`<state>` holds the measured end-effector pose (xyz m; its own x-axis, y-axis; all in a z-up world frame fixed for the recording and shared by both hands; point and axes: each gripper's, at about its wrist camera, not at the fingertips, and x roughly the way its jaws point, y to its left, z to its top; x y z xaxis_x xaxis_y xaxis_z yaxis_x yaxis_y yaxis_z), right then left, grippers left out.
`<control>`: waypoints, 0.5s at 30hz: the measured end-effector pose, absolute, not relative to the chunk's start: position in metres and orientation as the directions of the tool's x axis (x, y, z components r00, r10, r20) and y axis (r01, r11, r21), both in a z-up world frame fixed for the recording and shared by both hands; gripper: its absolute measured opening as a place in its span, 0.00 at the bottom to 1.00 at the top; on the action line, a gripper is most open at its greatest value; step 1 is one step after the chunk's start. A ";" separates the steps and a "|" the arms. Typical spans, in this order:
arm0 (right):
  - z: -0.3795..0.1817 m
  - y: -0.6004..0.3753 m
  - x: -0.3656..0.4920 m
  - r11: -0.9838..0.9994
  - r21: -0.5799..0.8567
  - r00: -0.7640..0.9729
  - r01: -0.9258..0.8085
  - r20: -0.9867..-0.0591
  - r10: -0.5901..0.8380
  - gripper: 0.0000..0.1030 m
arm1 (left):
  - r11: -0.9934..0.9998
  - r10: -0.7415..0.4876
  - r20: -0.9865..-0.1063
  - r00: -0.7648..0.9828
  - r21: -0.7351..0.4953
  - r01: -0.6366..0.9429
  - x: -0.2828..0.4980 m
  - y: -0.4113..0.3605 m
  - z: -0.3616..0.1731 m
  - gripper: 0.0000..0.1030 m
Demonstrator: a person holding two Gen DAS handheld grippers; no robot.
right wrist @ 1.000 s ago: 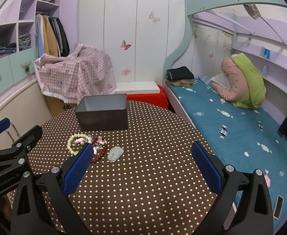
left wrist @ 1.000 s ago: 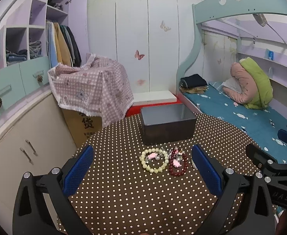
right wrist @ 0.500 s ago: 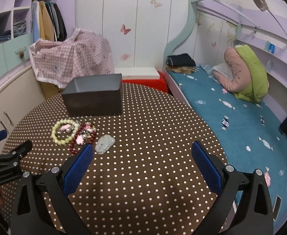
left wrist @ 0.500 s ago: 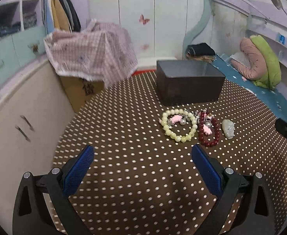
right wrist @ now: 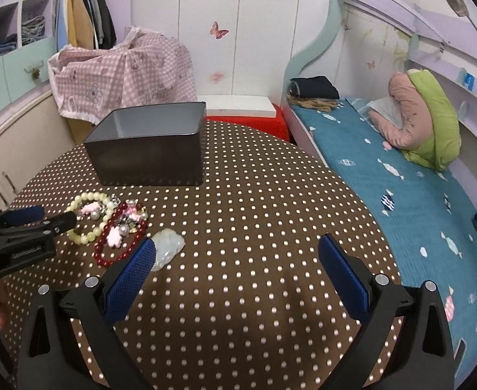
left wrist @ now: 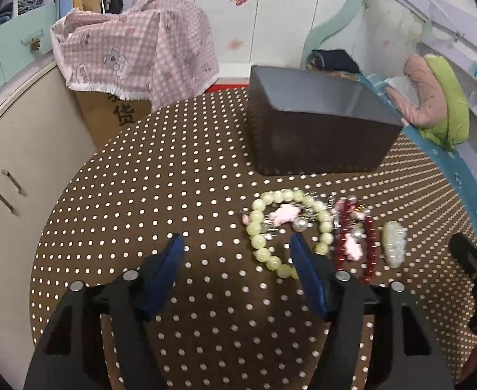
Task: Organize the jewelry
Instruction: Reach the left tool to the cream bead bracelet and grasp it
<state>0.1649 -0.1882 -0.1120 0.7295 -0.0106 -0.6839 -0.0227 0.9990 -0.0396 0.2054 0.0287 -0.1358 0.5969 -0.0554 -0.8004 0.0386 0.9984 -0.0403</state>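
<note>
- My left gripper [left wrist: 236, 250] hangs over the polka-dot tablecloth [left wrist: 173, 195], tilted down. Its jaws have just been closing partway, yet they grasp nothing; only bare cloth lies between the blue pads.
- Its right pad [left wrist: 305, 271] overlaps the near edge of the pale green bead bracelet [left wrist: 264, 224] in the left wrist view; I cannot tell whether it touches the beads.
- My right gripper [right wrist: 236, 265] stands wide apart and empty above the cloth, to the right of the jewelry.
- The jewelry sits in a tight cluster on the table: the green bracelet, the dark red bead bracelet [right wrist: 108, 253] touching it, and a whitish jade pendant [right wrist: 170, 247] just beside the red beads.
- Pink charms and small metallic beads [left wrist: 298, 224] lie inside and between the two bracelets.
- The dark open box [right wrist: 147, 159] stands just behind the cluster, apart from it.
</note>
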 end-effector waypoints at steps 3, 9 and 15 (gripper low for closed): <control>-0.116 -0.189 0.173 0.999 -0.029 0.721 -0.033 -0.693 0.003 0.94 | 0.999 -0.052 -0.809 0.586 -0.044 0.029 0.211 0.029 -0.141 0.52; -0.123 -0.185 0.187 0.998 -0.003 0.701 -0.066 -0.711 0.044 0.94 | 0.999 -0.004 -0.809 0.588 0.016 0.029 0.216 0.030 -0.142 0.37; -0.126 -0.180 0.192 0.997 -0.002 0.695 -0.081 -0.717 0.055 0.94 | 0.999 0.012 -0.807 0.591 0.029 0.020 0.213 0.038 -0.141 0.10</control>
